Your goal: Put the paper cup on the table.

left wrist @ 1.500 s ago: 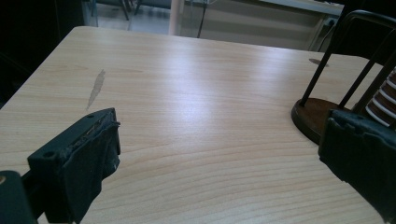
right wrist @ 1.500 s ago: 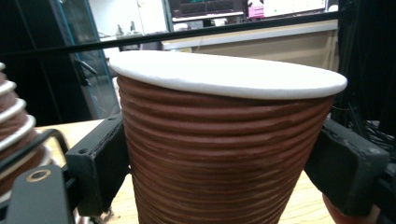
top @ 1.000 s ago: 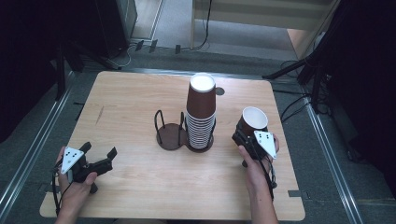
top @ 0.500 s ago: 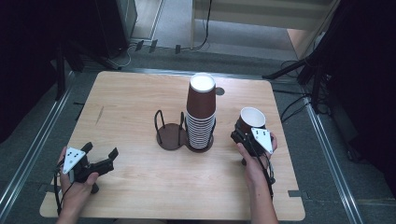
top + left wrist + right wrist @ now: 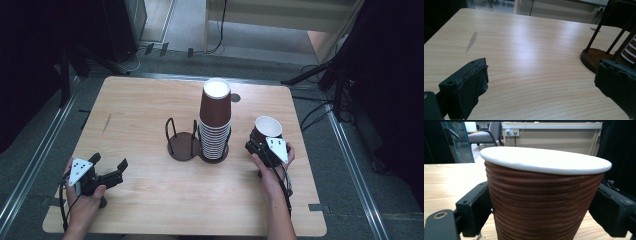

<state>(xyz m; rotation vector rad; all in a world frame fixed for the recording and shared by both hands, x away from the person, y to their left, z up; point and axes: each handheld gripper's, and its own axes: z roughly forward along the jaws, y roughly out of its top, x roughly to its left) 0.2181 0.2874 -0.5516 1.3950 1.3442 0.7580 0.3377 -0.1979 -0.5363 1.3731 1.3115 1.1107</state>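
Right gripper view shows the right gripper (image 5: pixel 544 207) with its fingers (image 5: pixel 474 207) flanking a single ribbed brown cup (image 5: pixel 544 202), upright on the worktop (image 5: pixel 446 182); they have just been opening, and whether they grip it cannot be told. Toward the middle stands the cup stack (image 5: pixel 215 120) in its holder (image 5: pixel 182 145). Far across, the left gripper (image 5: pixel 107 172) rests with fingers spread and empty.
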